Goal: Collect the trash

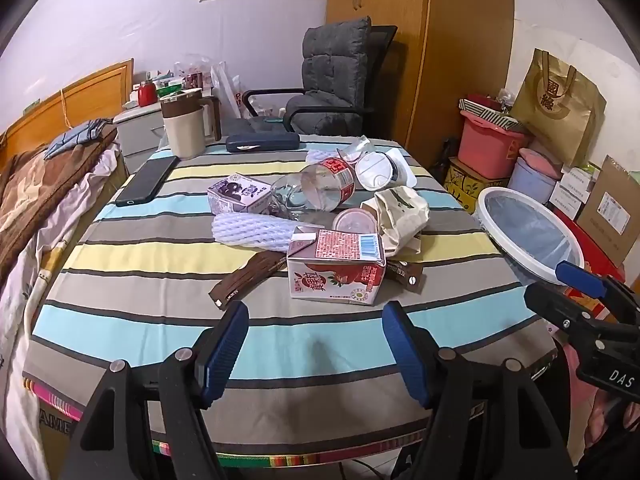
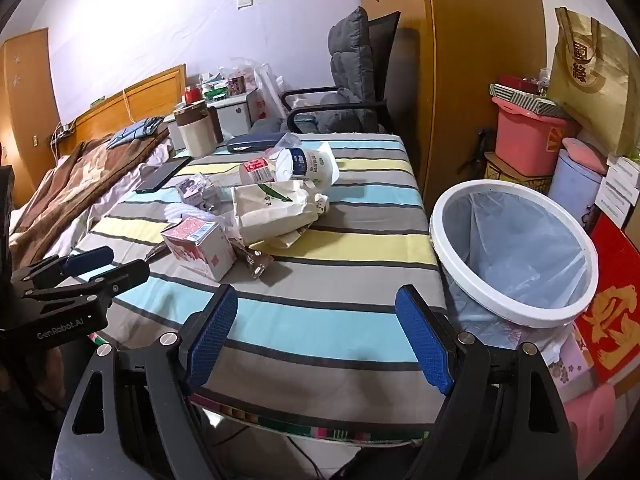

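Two drink cartons (image 1: 335, 266), one plastic bottle (image 1: 316, 188), one bin (image 2: 514, 254) — one phone (image 1: 147, 180).

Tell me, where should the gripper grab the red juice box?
Probably across the red juice box's two flat side walls, coming from the near table edge with the left gripper. The box faces it, nothing blocks the near side, and the open jaws look wider than the box.

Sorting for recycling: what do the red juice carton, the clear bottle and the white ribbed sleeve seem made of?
Red juice carton: coated paperboard, slightly glossy; folded gable top, printed faces.
Clear bottle: thin transparent plastic, shiny; see-through, dented, red label.
White ribbed sleeve: probably foam netting, matte; soft woven ridges.
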`<move>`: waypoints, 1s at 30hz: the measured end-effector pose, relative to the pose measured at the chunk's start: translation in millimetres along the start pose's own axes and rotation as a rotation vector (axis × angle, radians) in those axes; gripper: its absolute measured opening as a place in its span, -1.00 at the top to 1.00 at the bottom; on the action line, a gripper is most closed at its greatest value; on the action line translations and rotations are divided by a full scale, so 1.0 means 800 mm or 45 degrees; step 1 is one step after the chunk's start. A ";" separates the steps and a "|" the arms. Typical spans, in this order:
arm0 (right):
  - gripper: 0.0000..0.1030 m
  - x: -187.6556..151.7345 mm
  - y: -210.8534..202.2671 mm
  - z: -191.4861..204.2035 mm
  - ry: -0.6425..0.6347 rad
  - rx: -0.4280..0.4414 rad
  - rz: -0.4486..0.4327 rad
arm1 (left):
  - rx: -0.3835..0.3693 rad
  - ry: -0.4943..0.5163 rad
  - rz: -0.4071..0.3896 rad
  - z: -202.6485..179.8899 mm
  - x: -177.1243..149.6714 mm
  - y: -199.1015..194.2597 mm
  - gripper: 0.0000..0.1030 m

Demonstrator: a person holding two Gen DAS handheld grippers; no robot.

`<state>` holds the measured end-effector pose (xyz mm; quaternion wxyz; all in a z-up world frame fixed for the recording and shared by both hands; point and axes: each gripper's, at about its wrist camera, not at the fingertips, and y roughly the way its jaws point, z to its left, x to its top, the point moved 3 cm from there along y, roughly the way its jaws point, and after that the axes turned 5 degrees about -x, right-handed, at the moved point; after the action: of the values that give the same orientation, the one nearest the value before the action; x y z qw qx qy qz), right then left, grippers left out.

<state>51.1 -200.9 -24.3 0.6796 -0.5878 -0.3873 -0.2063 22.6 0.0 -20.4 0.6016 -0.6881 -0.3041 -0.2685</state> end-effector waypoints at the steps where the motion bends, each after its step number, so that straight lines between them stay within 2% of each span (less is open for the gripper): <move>1: -0.60 0.000 0.000 0.000 0.000 -0.001 0.000 | 0.003 0.002 -0.001 0.000 0.000 0.000 -0.34; 30: -0.60 0.000 0.001 0.000 0.005 -0.002 -0.004 | 0.015 0.000 -0.009 0.003 -0.003 0.000 -0.34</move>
<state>51.7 -200.6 -24.4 0.6795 -0.5873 -0.3869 -0.2088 20.8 1.9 -22.2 0.6046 -0.6835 -0.3081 -0.2690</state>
